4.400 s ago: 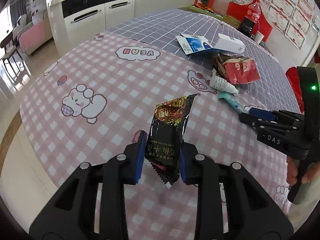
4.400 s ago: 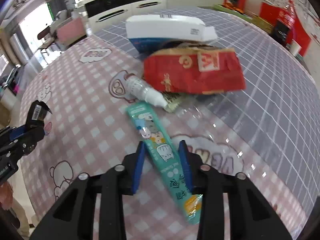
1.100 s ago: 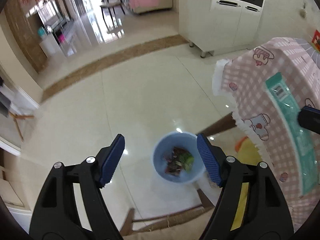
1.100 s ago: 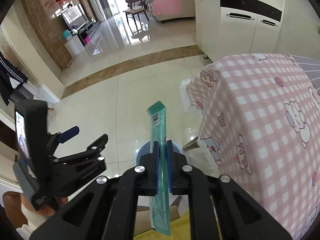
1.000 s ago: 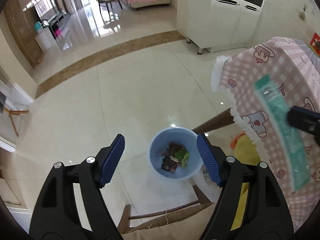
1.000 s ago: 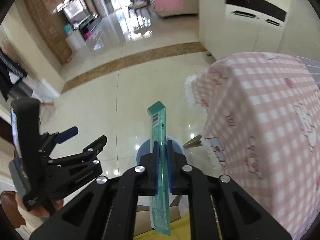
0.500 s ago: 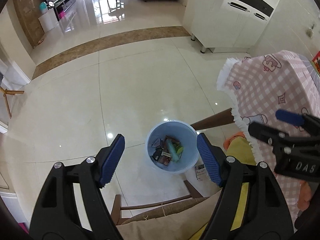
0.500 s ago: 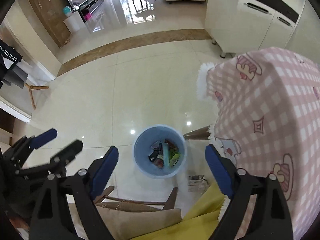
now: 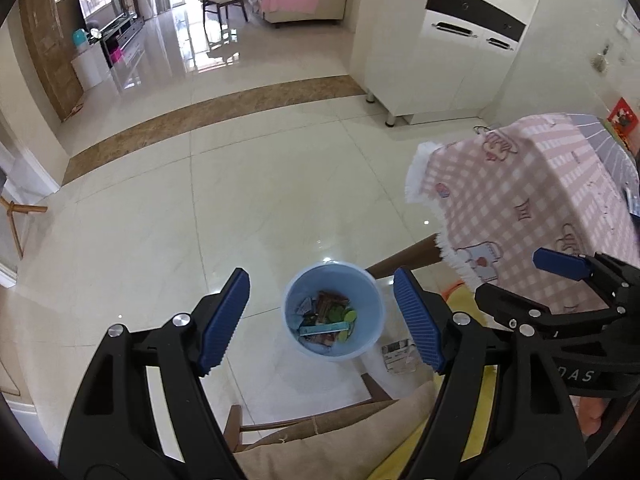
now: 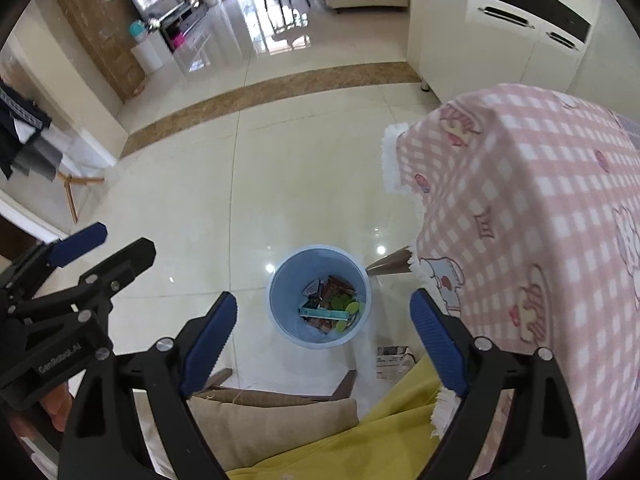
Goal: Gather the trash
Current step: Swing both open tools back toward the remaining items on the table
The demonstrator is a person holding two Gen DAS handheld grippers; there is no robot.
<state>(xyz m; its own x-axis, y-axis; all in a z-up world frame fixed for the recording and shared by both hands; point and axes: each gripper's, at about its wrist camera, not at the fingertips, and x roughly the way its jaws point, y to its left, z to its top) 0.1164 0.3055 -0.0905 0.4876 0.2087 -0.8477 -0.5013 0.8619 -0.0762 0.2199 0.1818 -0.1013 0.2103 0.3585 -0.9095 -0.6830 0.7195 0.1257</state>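
I read both sets of jaws as spread wide with nothing between the pads. The left gripper (image 9: pixel 320 320) and the right gripper (image 10: pixel 322 342) both hang above the blue bin (image 10: pixel 276 280), which shows through each gap on the floor well below.

The teal tube (image 10: pixel 326 314) lies inside the blue bin, across the top of the other wrappers, apart from both grippers. 1 scrap of printed paper (image 10: pixel 392 362) lies on the floor just beside the blue bin, outside its rim.

Step in hand, as I judge it: the drop into the blue bin is complete for both grippers. The next move calls for turning both grippers from the blue bin toward the pink checked tablecloth (image 10: pixel 520 200) beside it, jaws kept spread, to find further trash. The tabletop is mostly out of frame, so I cannot tell what is left there.
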